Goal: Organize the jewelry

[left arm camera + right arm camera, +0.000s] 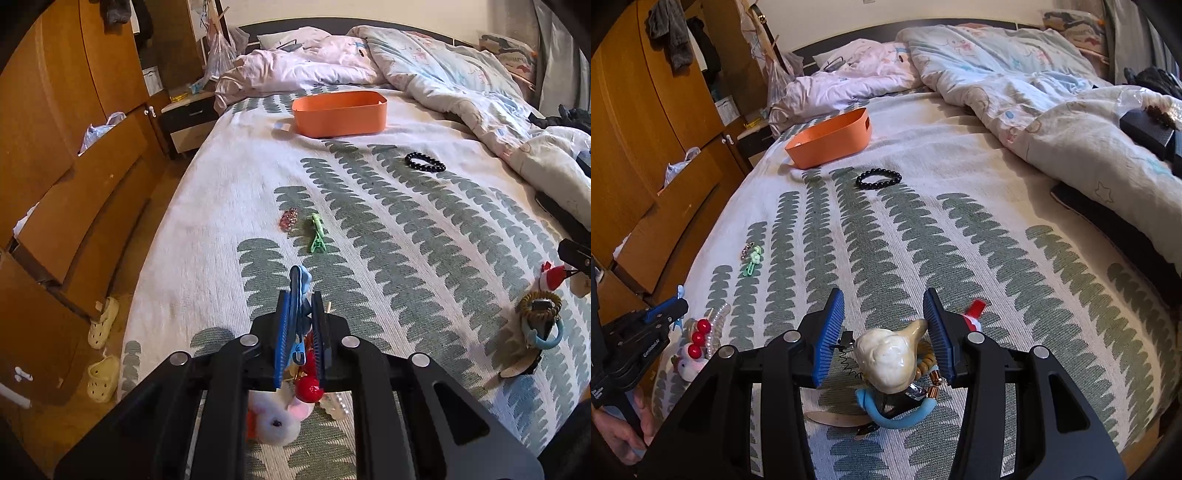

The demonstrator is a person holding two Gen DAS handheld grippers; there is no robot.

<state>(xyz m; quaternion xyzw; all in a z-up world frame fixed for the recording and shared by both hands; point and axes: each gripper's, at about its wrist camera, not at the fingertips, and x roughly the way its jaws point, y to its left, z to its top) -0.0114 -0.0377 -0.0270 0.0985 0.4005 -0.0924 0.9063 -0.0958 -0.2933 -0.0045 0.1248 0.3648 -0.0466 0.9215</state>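
We have the left gripper (300, 317) pinched tight on a small blue hair clip (298, 291), which stands upright between the pads just above a heap of accessories at the near edge of the bed. It looks light and stiff, plastic we judge, so the flat sides the pads already press are the right hold; it could twist out if the squeeze loosens.

The right gripper (883, 332) has its jaws spread partway on either side of a glossy cream figurine (890, 360); we cannot tell whether the pads touch it. The figurine sits on a tangle of a blue ring (897, 417), a beaded band and a watch strap. It looks hard, rounded and slippery, perhaps breakable, so we would grip across its broad middle rather than its narrow tip.

Further out lie a green clip (317, 233) beside a pink beaded piece (289, 219), then a black bead bracelet (424, 162), loose and likely to sag when lifted. The orange bin (340, 114) stands well beyond it.

The leaf-patterned bedspread (406, 240) is soft and will give under pressure. A rumpled quilt (443, 70) fills the far side, and wooden drawers (74, 206) line the left.
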